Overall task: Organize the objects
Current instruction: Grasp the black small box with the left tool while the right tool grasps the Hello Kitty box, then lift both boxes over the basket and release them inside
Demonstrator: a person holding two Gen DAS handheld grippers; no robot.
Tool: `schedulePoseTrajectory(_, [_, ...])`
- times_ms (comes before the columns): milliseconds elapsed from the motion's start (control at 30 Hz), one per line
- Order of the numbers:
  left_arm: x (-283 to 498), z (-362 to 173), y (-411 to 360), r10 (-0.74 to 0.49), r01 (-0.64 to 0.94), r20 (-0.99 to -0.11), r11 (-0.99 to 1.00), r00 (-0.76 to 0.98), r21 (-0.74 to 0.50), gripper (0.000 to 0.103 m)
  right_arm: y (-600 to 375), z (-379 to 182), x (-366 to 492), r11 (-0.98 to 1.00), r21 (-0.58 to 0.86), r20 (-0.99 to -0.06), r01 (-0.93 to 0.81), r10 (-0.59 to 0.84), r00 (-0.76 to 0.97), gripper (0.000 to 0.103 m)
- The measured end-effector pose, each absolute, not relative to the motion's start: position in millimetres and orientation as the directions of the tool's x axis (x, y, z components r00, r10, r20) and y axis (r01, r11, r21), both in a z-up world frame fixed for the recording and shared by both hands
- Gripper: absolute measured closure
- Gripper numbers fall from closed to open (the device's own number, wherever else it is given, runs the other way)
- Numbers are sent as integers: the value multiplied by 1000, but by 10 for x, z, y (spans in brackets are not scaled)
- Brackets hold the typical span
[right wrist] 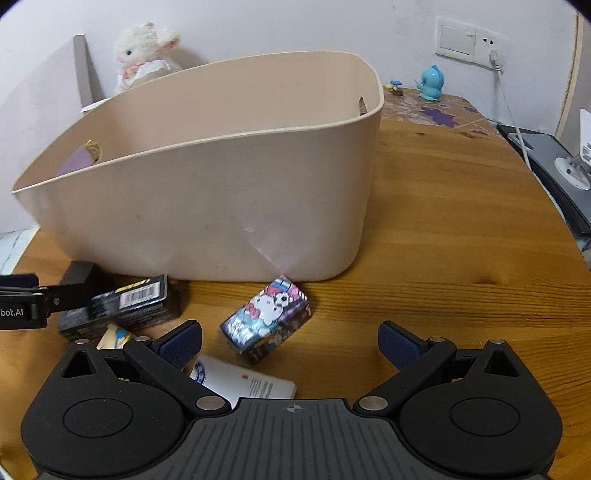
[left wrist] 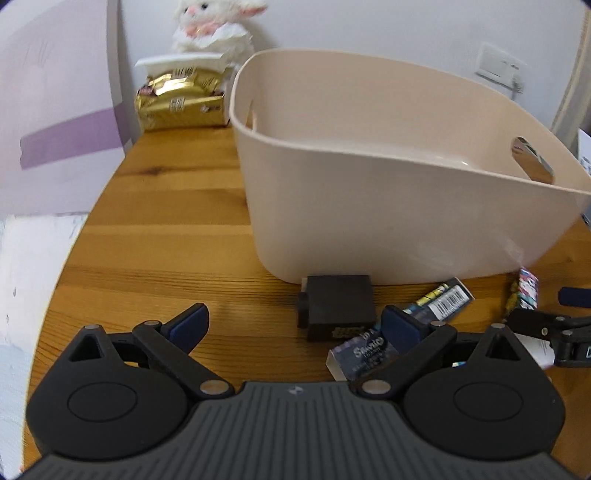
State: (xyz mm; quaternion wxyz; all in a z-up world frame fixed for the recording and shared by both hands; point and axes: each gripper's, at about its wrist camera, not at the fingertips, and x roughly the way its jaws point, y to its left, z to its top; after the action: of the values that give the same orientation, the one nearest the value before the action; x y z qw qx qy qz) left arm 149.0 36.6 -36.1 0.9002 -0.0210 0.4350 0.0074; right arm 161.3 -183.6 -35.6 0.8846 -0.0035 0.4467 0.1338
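Left gripper: your left gripper (left wrist: 295, 325) fills the lower part of the left wrist view, jaws spread wide with nothing between them; its blue pads (left wrist: 190, 325) look ribbed and rubbery on matte black linkages.
Right gripper: your right gripper (right wrist: 290, 341) sits low in the right wrist view, jaws equally wide and gripping nothing.
Nearest things, left view: a matte black box (left wrist: 338, 306) stands just above the gap between the fingers, at the foot of the bin; a dark printed carton (left wrist: 360, 354) lies by your right-hand pad, and a glossy barcode pack (left wrist: 443, 299) just beyond it.
Nearest things, right view: a shiny cartoon-print box (right wrist: 267, 319) lies tilted just above the gap, near the bin's base but apart from it; a white tube (right wrist: 243, 382) pokes out from under the left finger.
Bin: a beige plastic bin (right wrist: 207, 206), smooth, rounded at the corners, with slot handles, takes the middle of both views; what shows of its inside is bare.
Surface: a wooden table (right wrist: 443, 240), warm orange planks with visible grain and knots.
Room: a plain white wall behind, with a wall socket (right wrist: 469, 40) at upper right and a cord hanging from it.
Far edge: a fluffy white plush (left wrist: 210, 26) at upper left above a crinkled gold foil bag (left wrist: 181, 99); a small blue figurine (right wrist: 431, 83) at upper right.
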Motion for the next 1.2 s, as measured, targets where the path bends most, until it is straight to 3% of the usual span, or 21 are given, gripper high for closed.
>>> schedulePoseTrajectory(100, [1548,-388,395,-16,-46,-782,997,623,-57,3,-1805,-400,1652,967,101,-794,-232,219,567,2])
schedulePoseTrajectory(300, [1638,-475,383,34,-83,-802,996,597,-19,8,-1728,-423,1626,970,63,-783,-235,194,591,16])
schedulePoseTrajectory(367, [1626,-489,369,44,-77,-799,997,600,-3,19,-1709,-416,1596,966,36,-779,-256,187,599,26])
schedulePoseTrajectory(467, [1589,-461,344,43,-65,-790,998,611,4,36,-1690,-406,1541,961,6,-768,-276,181,614,51])
schedulePoseTrajectory(500, [1584,-446,344,46,-69,-790,998,612,4,42,-1697,-401,1533,961,13,-766,-277,188,615,54])
schedulePoseTrajectory(533, [1571,-427,347,45,-71,-788,998,614,2,54,-1703,-400,1532,961,18,-764,-275,190,617,57])
schedulePoseTrajectory(567, [1564,-419,355,44,-71,-788,997,614,0,56,-1723,-396,1531,961,23,-763,-276,196,616,58])
schedulePoseTrajectory(867, [1463,-390,400,31,-66,-798,998,602,-10,56,-1875,-355,1414,957,64,-752,-282,233,617,82])
schedulePoseTrajectory(1200, [1202,-158,381,17,-32,-759,999,651,-5,56,-2076,-93,1200,958,93,-692,-272,258,675,83])
